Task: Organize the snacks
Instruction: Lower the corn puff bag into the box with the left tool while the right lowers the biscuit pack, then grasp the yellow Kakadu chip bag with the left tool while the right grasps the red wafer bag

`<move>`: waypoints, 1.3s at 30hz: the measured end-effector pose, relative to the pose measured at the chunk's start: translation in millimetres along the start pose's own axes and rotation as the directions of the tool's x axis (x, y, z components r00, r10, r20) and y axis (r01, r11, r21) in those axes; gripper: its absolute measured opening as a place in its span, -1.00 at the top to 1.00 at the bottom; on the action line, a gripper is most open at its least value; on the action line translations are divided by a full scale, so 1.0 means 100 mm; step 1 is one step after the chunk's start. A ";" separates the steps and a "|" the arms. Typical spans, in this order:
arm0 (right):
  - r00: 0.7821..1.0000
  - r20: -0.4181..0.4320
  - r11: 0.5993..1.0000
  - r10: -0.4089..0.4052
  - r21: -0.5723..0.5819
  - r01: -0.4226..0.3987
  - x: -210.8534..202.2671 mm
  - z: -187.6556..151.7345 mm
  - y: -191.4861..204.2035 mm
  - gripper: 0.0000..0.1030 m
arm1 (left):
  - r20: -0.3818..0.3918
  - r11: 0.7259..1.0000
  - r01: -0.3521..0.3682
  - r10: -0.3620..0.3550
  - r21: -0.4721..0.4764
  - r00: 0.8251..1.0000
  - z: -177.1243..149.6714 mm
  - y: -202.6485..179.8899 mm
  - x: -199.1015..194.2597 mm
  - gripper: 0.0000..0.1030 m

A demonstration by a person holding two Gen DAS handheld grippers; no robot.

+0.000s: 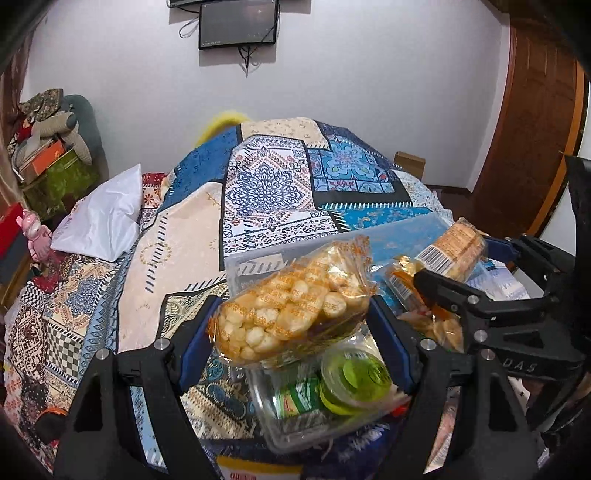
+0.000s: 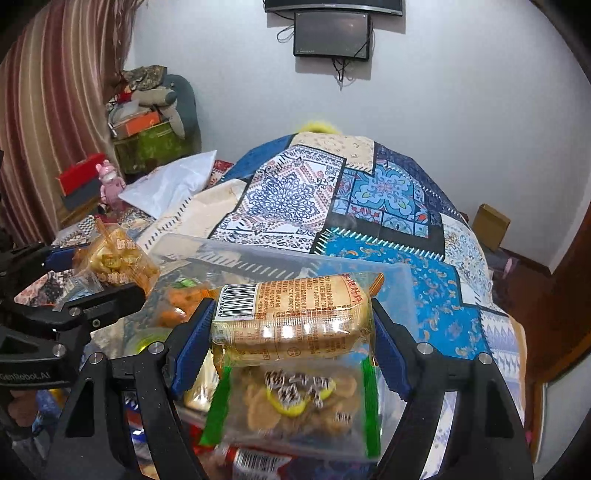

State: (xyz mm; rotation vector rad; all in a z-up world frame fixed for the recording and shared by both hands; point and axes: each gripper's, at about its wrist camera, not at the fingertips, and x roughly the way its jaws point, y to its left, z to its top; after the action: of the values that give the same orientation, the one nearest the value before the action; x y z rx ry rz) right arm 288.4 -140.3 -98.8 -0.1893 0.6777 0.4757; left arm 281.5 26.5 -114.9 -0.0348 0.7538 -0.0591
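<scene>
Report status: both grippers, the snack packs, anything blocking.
Left gripper shut on puffed snack bag. Right gripper shut on barcoded cracker pack. Both above clear bin on bed. Nothing blocking.

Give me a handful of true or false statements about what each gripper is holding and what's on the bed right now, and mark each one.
1. The left gripper holds a bag of puffed snacks. True.
2. The right gripper is empty. False: it is shut on a biscuit pack with a barcode.
3. A clear bin sits on the patterned quilt. True.
4. The white pillow lies inside the bin. False: it lies on the bed, apart from the bin.
5. A screen hangs on the wall. True.
</scene>
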 end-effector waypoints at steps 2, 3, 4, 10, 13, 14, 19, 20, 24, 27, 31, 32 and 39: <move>1.000 -0.008 1.000 0.001 -0.001 -0.001 0.05 0.00 0.01 -0.49 | -0.009 1.000 0.001 -0.001 0.004 1.000 0.02 -0.02 0.08 -0.52; 1.000 -0.012 1.000 0.002 -0.004 -0.002 0.08 -0.01 0.02 -0.49 | -0.012 1.000 0.000 0.000 0.004 1.000 0.03 -0.02 0.11 -0.52; 1.000 -0.016 1.000 -0.002 -0.007 0.002 0.10 -0.01 0.02 -0.49 | -0.016 1.000 0.001 -0.001 0.002 1.000 0.03 -0.02 0.14 -0.52; 0.999 -0.039 1.000 0.002 0.011 -0.002 0.20 -0.05 -0.04 -0.53 | -0.040 1.000 0.010 -0.011 -0.013 0.999 0.01 -0.01 0.25 -0.53; 0.999 -0.041 0.999 0.011 0.030 -0.010 0.20 -0.06 -0.07 -0.56 | -0.039 1.000 0.017 -0.018 -0.010 0.999 0.02 -0.03 0.23 -0.56; 0.999 -0.045 0.999 0.017 0.037 -0.015 0.19 -0.06 -0.09 -0.57 | -0.038 1.000 0.019 -0.019 -0.008 0.999 0.02 -0.03 0.21 -0.56; 0.999 -0.041 0.998 0.031 0.057 -0.028 0.10 -0.07 -0.12 -0.61 | -0.027 1.000 0.021 -0.021 -0.003 0.999 0.04 -0.06 0.09 -0.58; 0.999 -0.034 0.998 0.029 0.054 -0.027 0.06 -0.07 -0.12 -0.61 | -0.020 1.000 0.023 -0.023 -0.001 1.000 0.03 -0.06 0.04 -0.58; 1.000 0.001 0.998 0.025 0.049 -0.025 -0.14 -0.05 -0.10 -0.61 | 0.012 1.000 0.027 -0.027 -0.002 1.000 0.01 -0.03 -0.20 -0.59; 0.999 0.032 0.998 0.028 0.047 -0.029 -0.32 -0.04 -0.08 -0.61 | 0.030 1.000 0.028 -0.028 -0.003 0.999 -0.05 0.03 -0.40 -0.65; 0.998 0.064 0.999 0.028 0.043 -0.031 -0.55 -0.10 -0.05 -0.73 | 0.039 1.000 0.024 -0.023 -0.012 0.999 -0.18 0.12 -0.62 -0.71; 0.997 0.070 0.999 0.024 0.039 -0.027 -0.59 -0.13 -0.03 -0.73 | 0.035 1.000 0.026 -0.025 -0.017 0.999 -0.21 0.15 -0.66 -0.71; 0.998 0.054 0.999 0.027 0.023 -0.028 -0.75 -0.35 0.05 -0.73 | -0.008 0.999 0.011 -0.011 -0.040 1.000 -0.54 0.31 -0.84 -0.71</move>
State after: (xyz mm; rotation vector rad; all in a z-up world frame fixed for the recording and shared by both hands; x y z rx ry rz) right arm 215.7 -174.0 -77.5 -0.1444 0.6334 0.4969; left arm 184.6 62.4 -99.0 -0.0772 0.7629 -0.0543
